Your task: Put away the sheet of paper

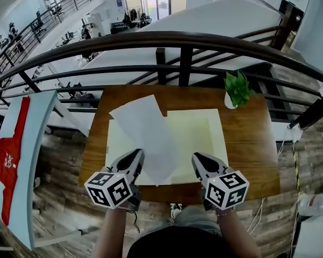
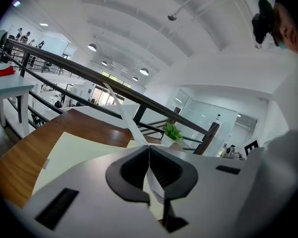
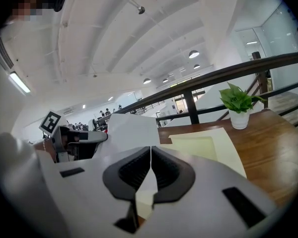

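Observation:
A white sheet of paper (image 1: pixel 151 138) lies slantwise over a cream mat (image 1: pixel 199 133) on the wooden table (image 1: pixel 247 138). My left gripper (image 1: pixel 137 156) is shut on the sheet's near left edge. In the left gripper view the sheet (image 2: pixel 123 114) rises edge-on out of the closed jaws (image 2: pixel 149 155). My right gripper (image 1: pixel 196 158) sits just right of the sheet's near edge, over the mat, jaws shut. In the right gripper view (image 3: pixel 150 155) the sheet (image 3: pixel 134 128) stands ahead and to the left. I see no paper pinched between the right pads.
A small potted plant (image 1: pixel 237 90) stands at the table's far right corner. A dark metal railing (image 1: pixel 183 39) runs along the far side of the table. A white table with a red cloth (image 1: pixel 13 149) stands to the left. Cables (image 1: pixel 255 219) lie on the wooden floor.

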### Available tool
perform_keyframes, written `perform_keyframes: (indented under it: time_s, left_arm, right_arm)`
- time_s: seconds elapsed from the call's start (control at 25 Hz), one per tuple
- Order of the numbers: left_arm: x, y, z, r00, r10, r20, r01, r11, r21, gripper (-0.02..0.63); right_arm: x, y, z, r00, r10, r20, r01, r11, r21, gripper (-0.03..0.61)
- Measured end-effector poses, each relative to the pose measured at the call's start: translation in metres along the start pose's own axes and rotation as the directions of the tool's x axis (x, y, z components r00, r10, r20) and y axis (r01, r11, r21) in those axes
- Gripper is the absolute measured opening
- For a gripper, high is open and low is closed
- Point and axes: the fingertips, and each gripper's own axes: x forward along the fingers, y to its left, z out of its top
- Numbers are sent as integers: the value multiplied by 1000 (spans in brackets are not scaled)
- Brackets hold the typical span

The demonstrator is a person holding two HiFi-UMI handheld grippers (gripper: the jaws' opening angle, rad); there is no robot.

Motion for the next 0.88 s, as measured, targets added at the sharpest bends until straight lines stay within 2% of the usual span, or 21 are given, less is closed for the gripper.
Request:
perform_keyframes:
  time_s: [0.4, 0.88]
  left_arm:
    - [18, 35, -21, 991, 48, -121, -47, 999, 12, 20]
    - [19, 53, -50, 966, 117, -232, -90, 988, 121, 20]
  right_arm:
    - [25, -6, -15, 996, 28, -80, -27, 1000, 14, 28]
    - [32, -14, -33, 988, 38, -148, -37, 999, 14, 28]
